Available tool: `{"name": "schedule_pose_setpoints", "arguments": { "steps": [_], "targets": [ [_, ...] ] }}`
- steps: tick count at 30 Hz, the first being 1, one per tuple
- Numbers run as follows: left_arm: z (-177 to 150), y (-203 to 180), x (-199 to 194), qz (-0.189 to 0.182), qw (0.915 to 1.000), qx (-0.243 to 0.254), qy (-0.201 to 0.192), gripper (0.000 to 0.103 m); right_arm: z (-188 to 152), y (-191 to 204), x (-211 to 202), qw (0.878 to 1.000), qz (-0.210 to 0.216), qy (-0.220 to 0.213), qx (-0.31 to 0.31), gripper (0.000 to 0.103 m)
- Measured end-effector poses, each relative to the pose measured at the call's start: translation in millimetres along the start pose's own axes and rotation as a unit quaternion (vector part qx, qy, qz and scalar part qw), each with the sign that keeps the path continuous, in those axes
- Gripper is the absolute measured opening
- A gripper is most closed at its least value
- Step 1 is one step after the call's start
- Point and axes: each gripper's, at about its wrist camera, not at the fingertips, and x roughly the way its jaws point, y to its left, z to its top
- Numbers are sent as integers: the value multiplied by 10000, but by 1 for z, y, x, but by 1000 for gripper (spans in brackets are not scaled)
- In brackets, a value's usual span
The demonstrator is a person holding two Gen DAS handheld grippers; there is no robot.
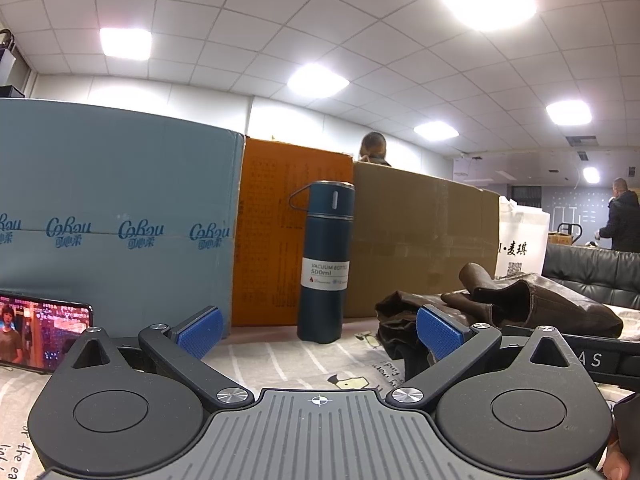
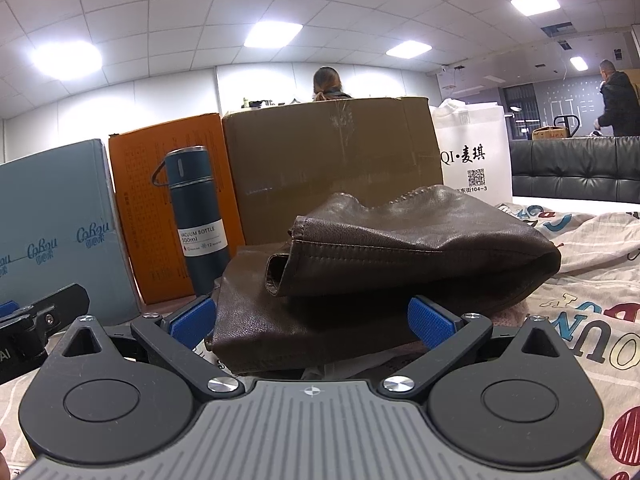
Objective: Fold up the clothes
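Jacket [image 2: 384,256], brown leather, lies bunched on printed sheet [image 2: 580,320], in front of cardboard box [image 2: 332,160]. Right gripper [image 2: 312,324] released, fingers spread either side of jacket's near edge, gripping nothing. Left gripper [image 1: 318,334] released, empty, jacket just beside its right finger. Flask [image 1: 324,260] upright near boxes at far edge. Phone [image 1: 40,332] at left, screen lit.

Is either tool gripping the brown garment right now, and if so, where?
Neither. The left tool is open with nothing between its pads. The right tool is open too, its pads either side of the brown leather garment, not clamped on it.
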Motion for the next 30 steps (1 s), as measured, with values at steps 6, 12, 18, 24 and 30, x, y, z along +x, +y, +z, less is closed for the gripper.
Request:
{"name": "schedule_pose_setpoints", "arguments": {
  "steps": [6, 12, 18, 24, 30],
  "targets": [
    [0, -1, -3, 19, 10000, 26, -59, 103, 0, -3, -1, 9999, 5, -36, 107, 103],
    [3, -4, -7, 69, 9998, 122, -138, 103, 2, -3, -7, 9996, -122, -165, 177, 103],
    [9, -9, -15, 5, 9995, 167, -261, 103, 7, 1, -17, 9989, -331, -294, 142, 103],
    [17, -16, -27, -58, 9988, 198, -438, 103, 18, 8, -39, 9974, -560, -394, 233, 103],
    [28, -19, -43, -112, 9979, 122, -623, 103, 29, 12, -68, 9953, -746, -549, 273, 103]
  ]
}}
